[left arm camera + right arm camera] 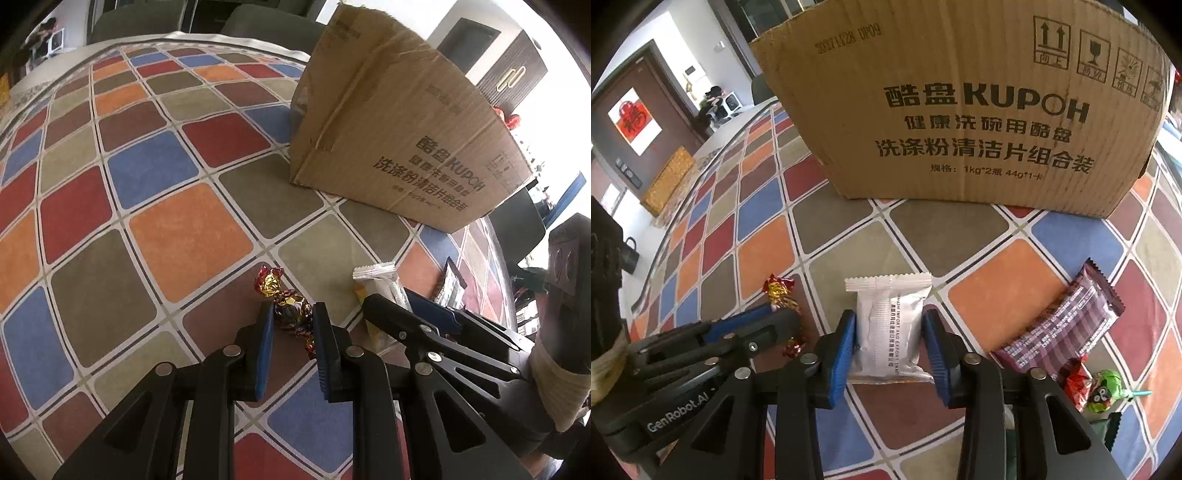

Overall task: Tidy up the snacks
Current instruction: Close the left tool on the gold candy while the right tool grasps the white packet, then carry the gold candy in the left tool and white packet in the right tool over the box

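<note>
A gold-and-red foil candy (290, 306) lies on the checkered tablecloth between the blue pads of my left gripper (293, 321), which touch its sides; its twisted end shows in the right wrist view (779, 290). A silver snack packet (888, 325) lies between the pads of my right gripper (889, 332), which press its sides; it also shows in the left wrist view (376, 284). A cardboard box (964, 103) stands just beyond, also in the left wrist view (402, 129). The left gripper appears in the right wrist view (775, 317).
A purple striped wrapper (1067, 325) lies right of the silver packet. A red candy (1075, 384), a green lollipop (1104, 393) and a dark green wrapper (1110, 428) lie at the lower right. The checkered tablecloth (155, 229) stretches left. A doorway and chairs stand beyond.
</note>
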Available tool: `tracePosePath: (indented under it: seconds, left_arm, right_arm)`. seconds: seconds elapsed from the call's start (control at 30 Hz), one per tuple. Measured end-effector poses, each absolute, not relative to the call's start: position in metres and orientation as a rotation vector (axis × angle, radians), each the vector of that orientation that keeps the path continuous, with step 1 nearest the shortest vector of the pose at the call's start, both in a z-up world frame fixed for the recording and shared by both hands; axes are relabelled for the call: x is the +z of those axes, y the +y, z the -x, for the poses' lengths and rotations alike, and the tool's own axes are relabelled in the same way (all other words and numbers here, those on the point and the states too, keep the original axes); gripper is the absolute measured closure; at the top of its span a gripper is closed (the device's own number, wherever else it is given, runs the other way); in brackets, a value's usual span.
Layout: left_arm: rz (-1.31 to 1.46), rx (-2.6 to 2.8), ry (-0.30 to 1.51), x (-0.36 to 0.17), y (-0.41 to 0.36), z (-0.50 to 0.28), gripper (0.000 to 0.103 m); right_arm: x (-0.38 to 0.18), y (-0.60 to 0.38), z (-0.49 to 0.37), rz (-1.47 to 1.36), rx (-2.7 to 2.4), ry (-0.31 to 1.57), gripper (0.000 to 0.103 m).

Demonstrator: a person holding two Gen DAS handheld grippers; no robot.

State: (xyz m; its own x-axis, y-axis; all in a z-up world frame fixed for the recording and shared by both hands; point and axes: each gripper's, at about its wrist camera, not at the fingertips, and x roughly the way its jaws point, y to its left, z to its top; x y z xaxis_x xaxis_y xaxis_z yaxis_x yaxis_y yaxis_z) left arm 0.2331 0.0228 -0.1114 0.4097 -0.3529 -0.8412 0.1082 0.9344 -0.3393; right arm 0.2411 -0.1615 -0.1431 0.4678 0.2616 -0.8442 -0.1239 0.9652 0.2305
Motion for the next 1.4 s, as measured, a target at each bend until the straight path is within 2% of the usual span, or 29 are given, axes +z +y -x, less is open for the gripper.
tracePosePath:
  seconds: [0.73, 1.4]
  left_arm:
    - [0.167, -0.371, 0.936, -0.039, -0.009, -0.213, 0.081]
    - [0.121, -0.394, 0.768, 0.03, -0.036, -0.242, 0.081]
  right_arm:
    - [-0.071, -0.198, -0.209, -0.187, 0.227, 0.871, 0.069]
    - [-0.004, -0.227, -0.224, -0.202, 0.187, 0.695, 0.069]
